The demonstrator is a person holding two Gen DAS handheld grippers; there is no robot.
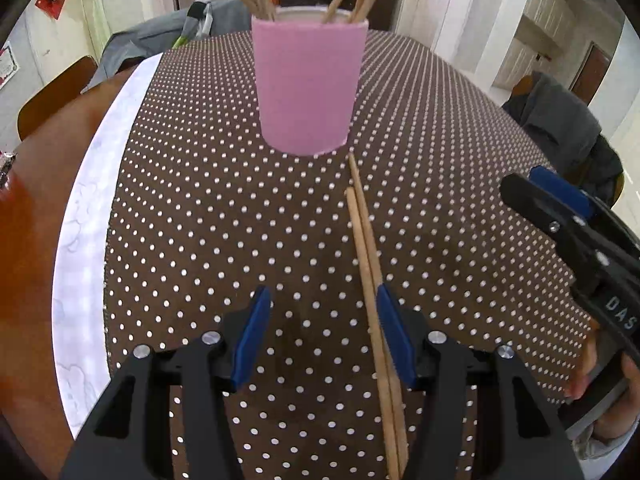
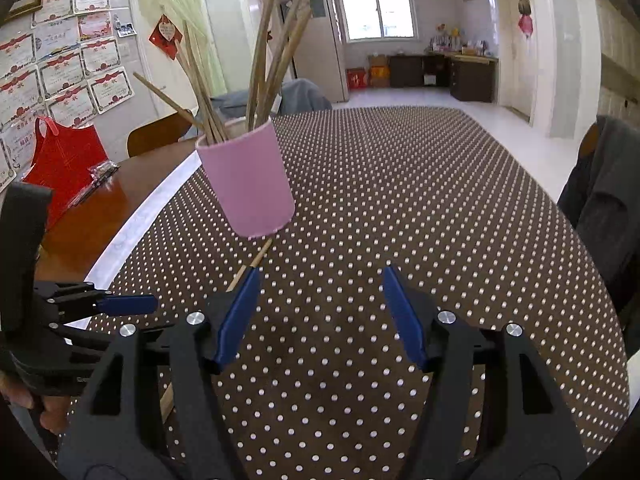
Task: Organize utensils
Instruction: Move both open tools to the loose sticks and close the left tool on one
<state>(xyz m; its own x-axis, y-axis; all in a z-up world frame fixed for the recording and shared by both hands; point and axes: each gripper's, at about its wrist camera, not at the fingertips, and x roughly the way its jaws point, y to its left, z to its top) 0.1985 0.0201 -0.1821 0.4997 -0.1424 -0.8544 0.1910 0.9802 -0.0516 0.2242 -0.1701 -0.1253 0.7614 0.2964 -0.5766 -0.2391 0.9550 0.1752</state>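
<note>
Left claw (image 1: 322, 312) hangs spread over the dotted table (image 1: 200, 220), pinching nothing; two loose chopsticks (image 1: 370, 264) lie side by side on the cloth, running between its fingers close against the right pad (image 1: 394, 332); their long axis points away toward the pink cup (image 1: 308, 84), far tips near its base. Right claw (image 2: 318, 306) is spread and empty too, the sticks off to its left, so the left hand looks nearer. More sticks stand in the cup; nothing blocks the pair; a red bag (image 2: 66, 164) sits well apart.
</note>
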